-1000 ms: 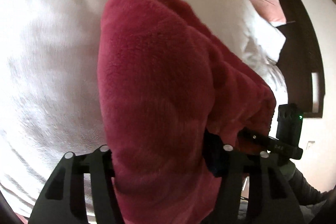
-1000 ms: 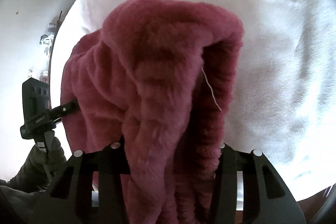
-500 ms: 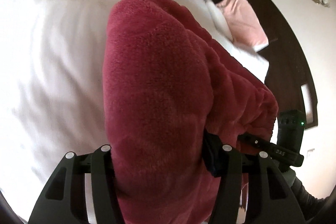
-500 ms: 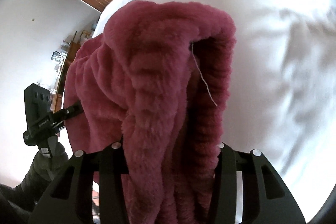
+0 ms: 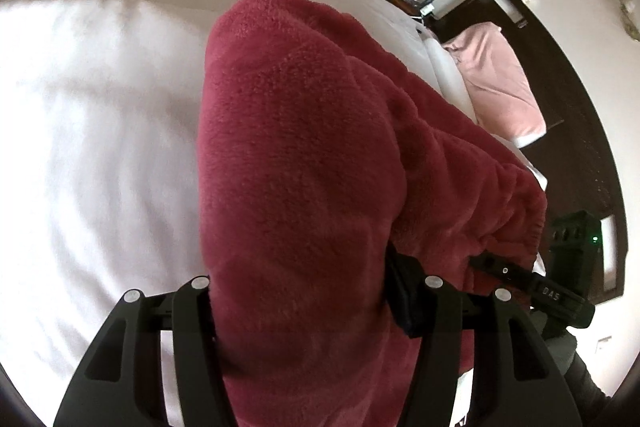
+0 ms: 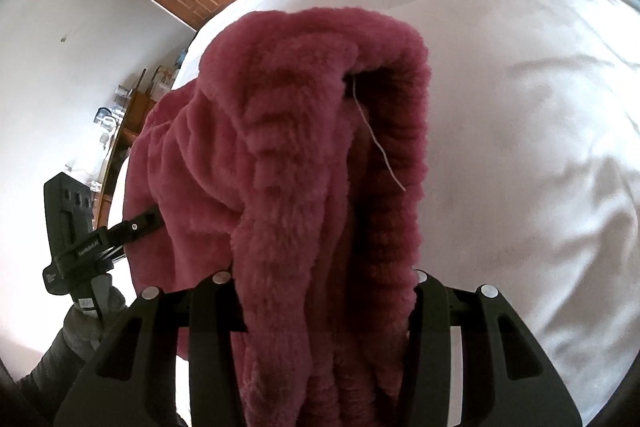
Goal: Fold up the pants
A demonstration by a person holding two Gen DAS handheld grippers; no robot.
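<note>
Pants (image 5: 304, 167), one thick soft fleece pair, hang lifted above one white bed (image 5: 92, 131); left tongs (image 5: 312, 291) and right tongs (image 6: 320, 287) each clamp a bunched edge; fabric likely light, limp, non-slippery; best gripped at waistband or hems; count: two tongs.

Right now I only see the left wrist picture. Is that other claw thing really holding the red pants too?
Observer: Yes. In the right wrist view the red pants are bunched between the right gripper fingers and drape forward over them.
Operator: Anything dangling off them?
Observer: A pale loose thread hangs from inside the fold.
Operator: And my own claw, from over there?
Observer: The left gripper bites the far edge of the pants, with a cluttered shelf behind it by the white wall.
</note>
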